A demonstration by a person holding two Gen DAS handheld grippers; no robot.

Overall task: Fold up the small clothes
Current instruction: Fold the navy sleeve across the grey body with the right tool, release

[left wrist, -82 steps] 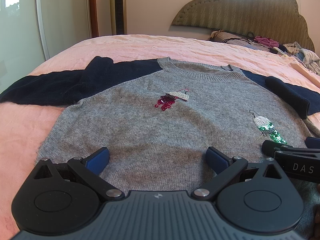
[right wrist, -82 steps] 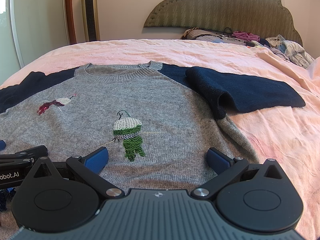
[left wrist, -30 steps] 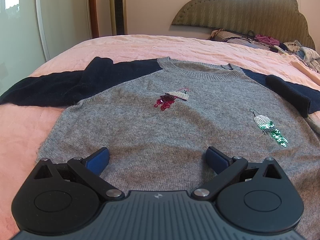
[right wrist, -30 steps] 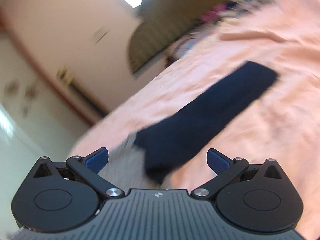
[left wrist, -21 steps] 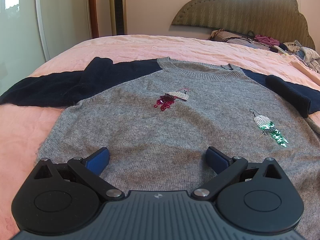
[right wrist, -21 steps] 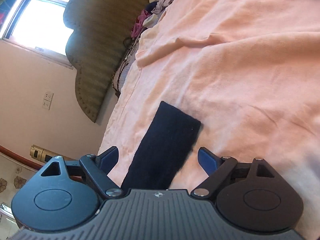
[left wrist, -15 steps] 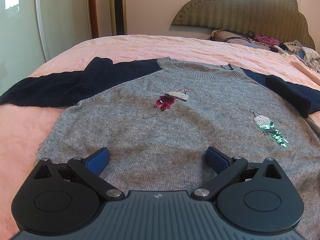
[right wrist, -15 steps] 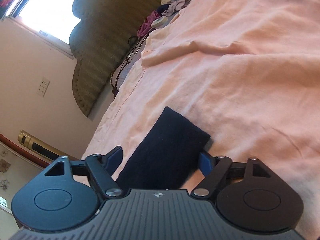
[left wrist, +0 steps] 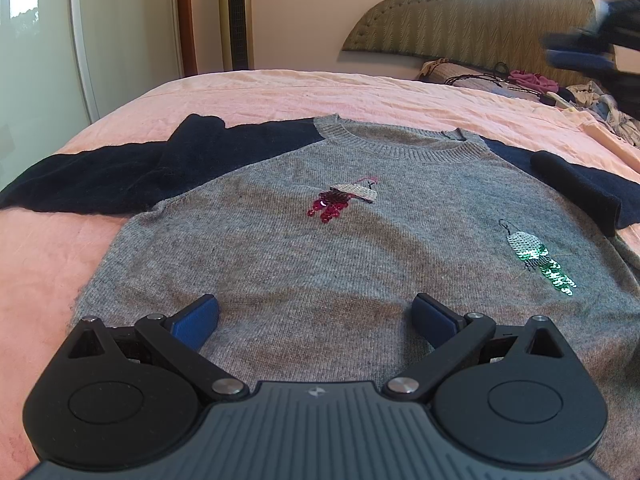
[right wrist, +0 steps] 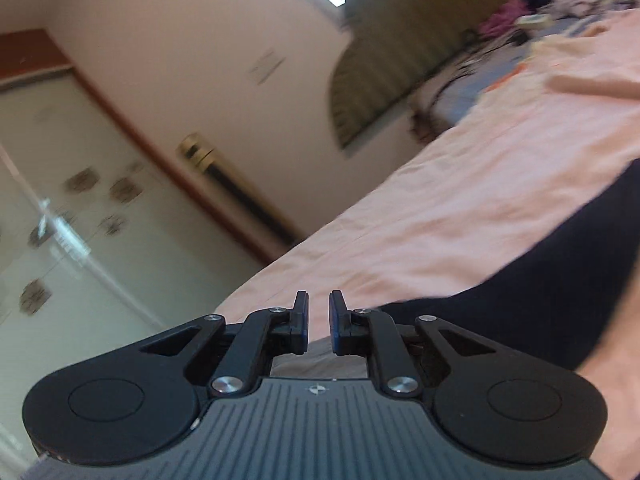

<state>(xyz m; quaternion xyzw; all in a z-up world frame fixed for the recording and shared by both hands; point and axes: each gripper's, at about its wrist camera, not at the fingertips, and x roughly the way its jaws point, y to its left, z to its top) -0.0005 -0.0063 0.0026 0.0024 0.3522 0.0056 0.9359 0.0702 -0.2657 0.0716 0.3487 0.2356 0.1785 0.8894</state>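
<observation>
A grey knit sweater [left wrist: 340, 248] with navy sleeves lies flat, front up, on the pink bed [left wrist: 280, 92]. It has a red sequin bird [left wrist: 340, 202] and a green sequin bird [left wrist: 540, 258]. Its left sleeve [left wrist: 104, 176] stretches out to the left; the right sleeve [left wrist: 576, 188] lies folded at the right. My left gripper [left wrist: 314, 316] is open and empty over the sweater's hem. My right gripper [right wrist: 319, 322] has its jaws nearly closed with a narrow gap and nothing seen between them; the navy sleeve [right wrist: 540, 300] lies to its right. It shows blurred at the left wrist view's upper right [left wrist: 592, 52].
A padded headboard [left wrist: 480, 20] stands at the far end, with a heap of clothes and cords [left wrist: 532, 84] below it. A tower fan [left wrist: 236, 16] and a glass wardrobe door [left wrist: 36, 52] are at the left. Pink sheet [right wrist: 480, 208] surrounds the sweater.
My right gripper has swung up and left off the sleeve end, and its jaws have closed from wide open to a narrow gap. It now shows in the left view. My left gripper has not moved.
</observation>
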